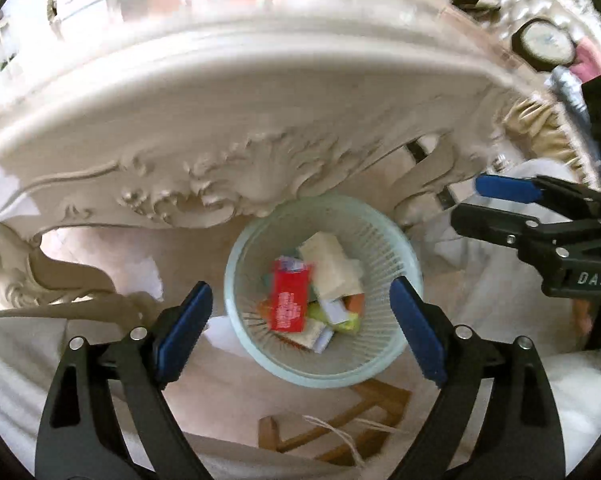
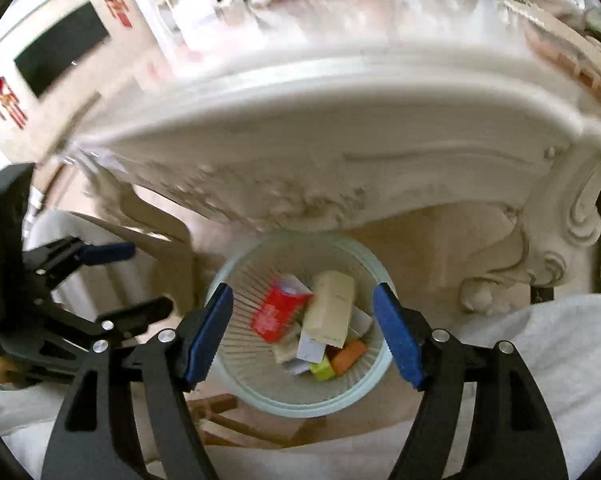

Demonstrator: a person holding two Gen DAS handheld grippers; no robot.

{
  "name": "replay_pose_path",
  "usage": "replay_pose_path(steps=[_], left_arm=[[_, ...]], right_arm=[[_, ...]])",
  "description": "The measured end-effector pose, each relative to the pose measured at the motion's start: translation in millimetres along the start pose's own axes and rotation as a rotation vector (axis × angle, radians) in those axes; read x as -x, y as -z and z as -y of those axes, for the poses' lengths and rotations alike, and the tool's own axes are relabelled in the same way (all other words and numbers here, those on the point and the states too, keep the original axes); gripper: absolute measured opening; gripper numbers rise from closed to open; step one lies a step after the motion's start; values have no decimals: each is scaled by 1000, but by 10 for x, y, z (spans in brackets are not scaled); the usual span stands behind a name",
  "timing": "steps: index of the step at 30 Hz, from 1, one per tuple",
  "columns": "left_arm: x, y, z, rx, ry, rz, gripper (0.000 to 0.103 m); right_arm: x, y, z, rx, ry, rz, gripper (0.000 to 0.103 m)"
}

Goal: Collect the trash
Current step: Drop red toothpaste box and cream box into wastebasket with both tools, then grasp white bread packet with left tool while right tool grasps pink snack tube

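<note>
Left claw point(image 1: 300, 320): we see it spread wide, nothing between the pads
Right claw point(image 2: 302, 334): spread too, empty
Trash point(image 1: 290, 300): inside the pale basket point(image 1: 380, 368) under the table point(image 1: 220, 120), at 12 o'clock from both claws

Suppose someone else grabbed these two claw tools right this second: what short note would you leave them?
Left gripper: open, holding nothing, poised above the bin.
Right gripper: open, holding nothing, also above the bin.
Waste basket: pale, round, on the floor, tucked partly under the carved table.
Done: a red box, a beige box and several smaller packets lie in the basket.
Left: the far tabletop looks cluttered but is blurred; check it for more trash before stopping.
</note>
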State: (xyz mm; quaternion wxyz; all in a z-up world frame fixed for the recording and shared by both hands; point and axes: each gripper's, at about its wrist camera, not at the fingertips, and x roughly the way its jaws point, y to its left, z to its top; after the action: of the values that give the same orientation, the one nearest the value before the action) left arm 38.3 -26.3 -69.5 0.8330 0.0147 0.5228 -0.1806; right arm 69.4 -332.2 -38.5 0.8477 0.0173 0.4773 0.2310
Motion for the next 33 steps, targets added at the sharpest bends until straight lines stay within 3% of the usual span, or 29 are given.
replay_pose_path(steps=[2, 6, 10, 13, 17, 20, 25, 33], left_arm=[[235, -70, 13, 2, 22, 50, 88], [712, -465, -79, 26, -25, 175, 88], [950, -1048, -281, 91, -119, 315, 88], [961, -1436, -445, 171, -135, 359, 88], [789, -1889, -520, 210, -183, 355, 88], [569, -2204, -586, 255, -213, 308, 88], [356, -2542, -714, 319, -202, 293, 88], [-147, -3205, -985, 440, -256, 197, 88]], right_arm=[[202, -95, -46, 21, -23, 66, 69], [464, -436, -102, 65, -2, 214, 69], [436, -825, -19, 71, 51, 283, 69], [357, -1099, 79, 68, 82, 310, 69], [249, -1427, 238, 81, 104, 313, 69], [195, -1674, 328, 143, 124, 301, 69], [112, -2144, 494, 214, 67, 260, 69], [-318, -3208, 812, 299, 113, 187, 69]])
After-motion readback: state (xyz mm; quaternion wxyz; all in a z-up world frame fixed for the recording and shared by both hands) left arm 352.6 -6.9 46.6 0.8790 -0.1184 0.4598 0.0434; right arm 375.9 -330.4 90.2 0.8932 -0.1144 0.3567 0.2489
